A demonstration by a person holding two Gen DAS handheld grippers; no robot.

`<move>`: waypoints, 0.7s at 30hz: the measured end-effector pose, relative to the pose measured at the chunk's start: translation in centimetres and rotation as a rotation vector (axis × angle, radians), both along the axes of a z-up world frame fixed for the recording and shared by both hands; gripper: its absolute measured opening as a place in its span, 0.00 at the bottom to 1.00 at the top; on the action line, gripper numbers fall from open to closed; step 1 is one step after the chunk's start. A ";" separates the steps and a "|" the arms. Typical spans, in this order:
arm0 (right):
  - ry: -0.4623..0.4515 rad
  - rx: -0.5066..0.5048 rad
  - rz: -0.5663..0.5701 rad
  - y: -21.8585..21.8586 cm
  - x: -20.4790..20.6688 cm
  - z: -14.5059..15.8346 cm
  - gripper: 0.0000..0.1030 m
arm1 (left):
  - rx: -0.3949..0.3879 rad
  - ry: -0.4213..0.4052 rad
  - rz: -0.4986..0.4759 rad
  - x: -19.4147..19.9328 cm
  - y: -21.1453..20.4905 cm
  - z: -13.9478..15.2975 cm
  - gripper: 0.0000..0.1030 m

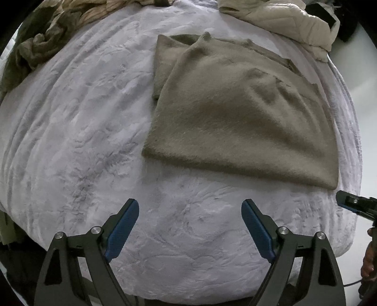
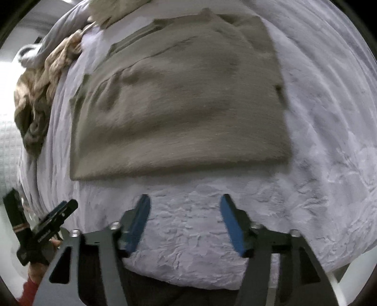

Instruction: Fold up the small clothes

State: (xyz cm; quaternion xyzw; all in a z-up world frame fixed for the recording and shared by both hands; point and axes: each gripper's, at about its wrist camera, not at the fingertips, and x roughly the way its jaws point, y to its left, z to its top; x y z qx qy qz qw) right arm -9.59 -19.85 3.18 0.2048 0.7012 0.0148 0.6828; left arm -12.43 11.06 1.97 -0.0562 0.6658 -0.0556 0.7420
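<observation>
A fuzzy taupe garment (image 1: 238,117) lies folded on the white fluffy blanket (image 1: 82,131), with a layer showing under its far left corner. In the right wrist view the same taupe garment (image 2: 179,101) fills the middle, its near edge straight. My left gripper (image 1: 190,207) hovers open over bare blanket, short of the garment's near edge, holding nothing. My right gripper (image 2: 185,202) is open too, just short of that near edge. The other gripper shows at each view's side: the right gripper (image 1: 353,203) and the left gripper (image 2: 54,219).
An olive-green crumpled cloth (image 1: 40,47) and a beige knit piece (image 1: 94,9) lie at the far left. A cream quilted item (image 1: 289,21) sits at the far right. The white blanket (image 2: 329,141) drops off at its near edge. A hand (image 1: 368,261) shows at right.
</observation>
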 end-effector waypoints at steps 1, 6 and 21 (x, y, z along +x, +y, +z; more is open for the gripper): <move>-0.007 -0.009 0.022 0.6 0.2 0.2 0.74 | -0.011 0.009 0.001 0.0 0.1 -0.2 0.87; -0.028 -0.026 0.098 2.4 0.8 0.6 0.83 | -0.027 0.021 0.041 -0.2 0.6 -0.7 0.87; 0.064 0.156 0.099 6.1 1.4 -2.6 1.00 | -0.055 0.039 0.081 0.7 1.2 -2.3 0.87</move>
